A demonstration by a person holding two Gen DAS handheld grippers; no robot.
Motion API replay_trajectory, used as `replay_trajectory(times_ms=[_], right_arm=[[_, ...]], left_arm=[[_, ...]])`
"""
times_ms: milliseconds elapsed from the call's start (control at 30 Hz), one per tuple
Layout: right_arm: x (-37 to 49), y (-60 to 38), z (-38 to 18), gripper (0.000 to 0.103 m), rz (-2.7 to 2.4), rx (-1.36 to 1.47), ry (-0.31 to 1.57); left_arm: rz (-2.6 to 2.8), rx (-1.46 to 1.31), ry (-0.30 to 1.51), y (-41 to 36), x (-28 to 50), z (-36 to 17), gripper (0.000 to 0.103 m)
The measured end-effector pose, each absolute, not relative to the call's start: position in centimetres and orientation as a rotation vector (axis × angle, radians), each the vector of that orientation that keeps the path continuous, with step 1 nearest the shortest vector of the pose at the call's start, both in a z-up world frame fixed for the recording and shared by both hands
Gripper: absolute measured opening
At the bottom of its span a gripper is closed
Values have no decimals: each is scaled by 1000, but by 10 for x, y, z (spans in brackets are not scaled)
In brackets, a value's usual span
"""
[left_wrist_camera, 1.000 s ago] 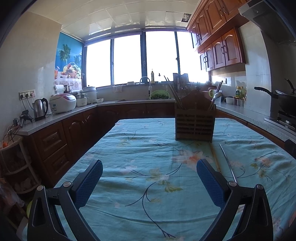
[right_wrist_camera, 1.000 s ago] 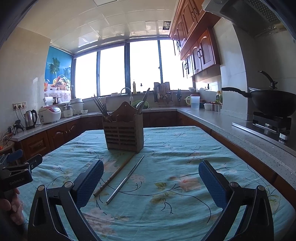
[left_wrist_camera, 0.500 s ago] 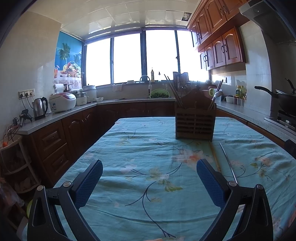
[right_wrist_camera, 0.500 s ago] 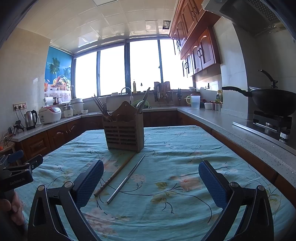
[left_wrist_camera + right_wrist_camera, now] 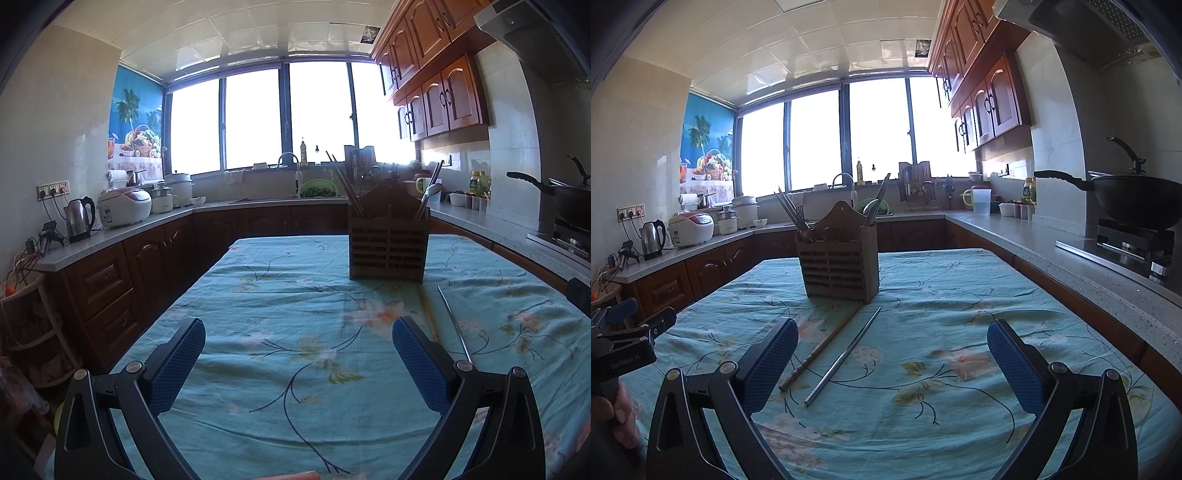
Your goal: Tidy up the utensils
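A wooden utensil holder (image 5: 839,266) (image 5: 388,246) stands mid-table with chopsticks in its left slot and a spoon in its right. In front of it a wooden chopstick (image 5: 820,346) (image 5: 427,312) and a metal chopstick (image 5: 844,358) (image 5: 453,322) lie side by side on the tablecloth. My right gripper (image 5: 892,362) is open above the cloth, with both chopsticks just inside its left finger. My left gripper (image 5: 298,360) is open too, holding nothing; the chopsticks lie beyond its right finger. The left gripper (image 5: 624,332) also shows at the right wrist view's left edge, held by a hand (image 5: 617,413).
The table wears a teal floral cloth (image 5: 295,295). Counters wrap around it: a kettle (image 5: 79,218) and rice cooker (image 5: 123,206) on the left, a wok on a stove (image 5: 1137,201) on the right, a sink under the window behind.
Both views have shifted only slightly; the holder sits a touch lower in the left wrist view. Nothing was grasped or moved.
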State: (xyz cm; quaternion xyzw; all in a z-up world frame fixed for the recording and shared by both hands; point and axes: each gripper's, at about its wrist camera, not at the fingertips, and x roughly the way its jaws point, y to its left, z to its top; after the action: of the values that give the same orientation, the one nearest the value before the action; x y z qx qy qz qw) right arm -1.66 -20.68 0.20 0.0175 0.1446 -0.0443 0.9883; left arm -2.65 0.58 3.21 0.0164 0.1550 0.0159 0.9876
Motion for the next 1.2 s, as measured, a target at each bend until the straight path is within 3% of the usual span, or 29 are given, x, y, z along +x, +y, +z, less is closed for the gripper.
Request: replay_trajectory(times_ms=[1200], right_arm=[[-19,-202,1,103,-71,50,284]], left_arm=[[30,37,314,1,-28,35,102]])
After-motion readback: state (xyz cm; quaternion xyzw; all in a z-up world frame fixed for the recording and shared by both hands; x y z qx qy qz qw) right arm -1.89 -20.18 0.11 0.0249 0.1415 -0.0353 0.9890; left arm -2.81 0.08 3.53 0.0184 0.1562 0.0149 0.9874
